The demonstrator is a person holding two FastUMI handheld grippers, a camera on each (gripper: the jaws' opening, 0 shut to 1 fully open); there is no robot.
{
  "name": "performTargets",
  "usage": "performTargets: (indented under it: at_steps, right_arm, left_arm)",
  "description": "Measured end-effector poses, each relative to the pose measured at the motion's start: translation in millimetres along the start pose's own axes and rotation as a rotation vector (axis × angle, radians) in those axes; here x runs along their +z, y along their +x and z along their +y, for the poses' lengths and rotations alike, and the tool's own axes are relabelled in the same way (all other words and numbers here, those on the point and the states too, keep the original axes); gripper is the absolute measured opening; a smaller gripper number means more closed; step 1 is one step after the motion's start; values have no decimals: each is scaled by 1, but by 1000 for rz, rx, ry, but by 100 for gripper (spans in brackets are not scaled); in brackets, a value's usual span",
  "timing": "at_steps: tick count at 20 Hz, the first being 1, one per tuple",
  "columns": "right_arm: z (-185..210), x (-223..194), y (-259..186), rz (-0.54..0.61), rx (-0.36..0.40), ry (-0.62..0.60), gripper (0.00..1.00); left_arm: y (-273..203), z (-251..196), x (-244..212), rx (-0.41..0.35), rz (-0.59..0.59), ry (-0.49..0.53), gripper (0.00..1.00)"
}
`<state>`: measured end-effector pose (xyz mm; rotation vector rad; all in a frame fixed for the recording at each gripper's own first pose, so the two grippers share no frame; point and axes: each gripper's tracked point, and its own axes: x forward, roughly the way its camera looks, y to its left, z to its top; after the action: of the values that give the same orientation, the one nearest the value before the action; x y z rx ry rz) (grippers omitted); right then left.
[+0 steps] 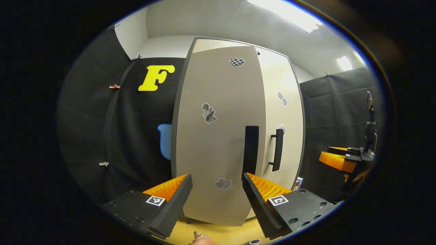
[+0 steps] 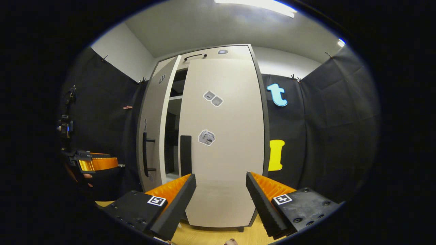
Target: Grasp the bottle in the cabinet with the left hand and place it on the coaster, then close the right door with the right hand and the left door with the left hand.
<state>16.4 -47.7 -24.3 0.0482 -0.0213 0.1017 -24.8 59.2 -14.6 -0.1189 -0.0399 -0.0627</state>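
We held the left gripper [image 1: 217, 190] near the cabinet's left door [image 1: 218, 136], its fingers spread wide with nothing between them. The right gripper [image 2: 220, 190] faced the right door [image 2: 223, 143] the same way, fingers parted and empty. In the left gripper view the right gripper [image 1: 337, 160] also showed at the far right, off to the side of the cabinet; in the right gripper view the left gripper [image 2: 97, 163] hung at the far left.

In the right gripper view the right door looked closed or nearly so, while the left door [image 2: 151, 136] stood ajar, leaving a dark gap [image 2: 172, 136] through which a shelf could be made out. We could not see the bottle in that gap, and the coaster could not be identified; a small round rim [image 1: 254, 241] at the bottom edge of the left gripper view was too cropped to name. We judged the bottle step done and the left door as what remained.

The left door was a flat, rigid panel on hinges, so we expected it to swing lightly under a steady push. Its black bar handle [image 1: 250, 151] ran vertically near the free edge, close to the right door's handle [image 1: 277, 149]. Pushing the bare face beside the handle seemed best, since leverage is greatest far from the hinge.
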Motion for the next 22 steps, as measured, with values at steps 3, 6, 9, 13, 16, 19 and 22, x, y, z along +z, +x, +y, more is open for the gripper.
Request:
performTargets:
  at_steps: [3, 6, 9, 13, 16, 19, 22]
  right_arm:
    - [-3, 0, -1, 2, -16, -1, 98]
    - [-5, -7, -2, 23, -32, -19, 98]
    - [-3, -6, -2, 23, -31, -21, 98]
    - [-1, -6, -3, 26, -32, -27, 98]
    - [0, -8, -3, 33, -32, -26, 98]
    - [-1, -8, -3, 35, -35, -35, 98]
    - [0, -8, -4, 37, -33, -32, 98]
  left_arm:
    - [2, -2, -2, -8, 4, -1, 94]
    - [5, -5, -5, -15, 12, -7, 95]
    - [5, -7, 0, -16, -4, -5, 95]
    - [4, -9, 4, -18, -12, 11, 94]
    - [3, -10, 3, -20, -8, 17, 94]
    - [2, -11, 2, -23, -6, 14, 95]
    - [1, -12, 3, -22, -5, 15, 95]
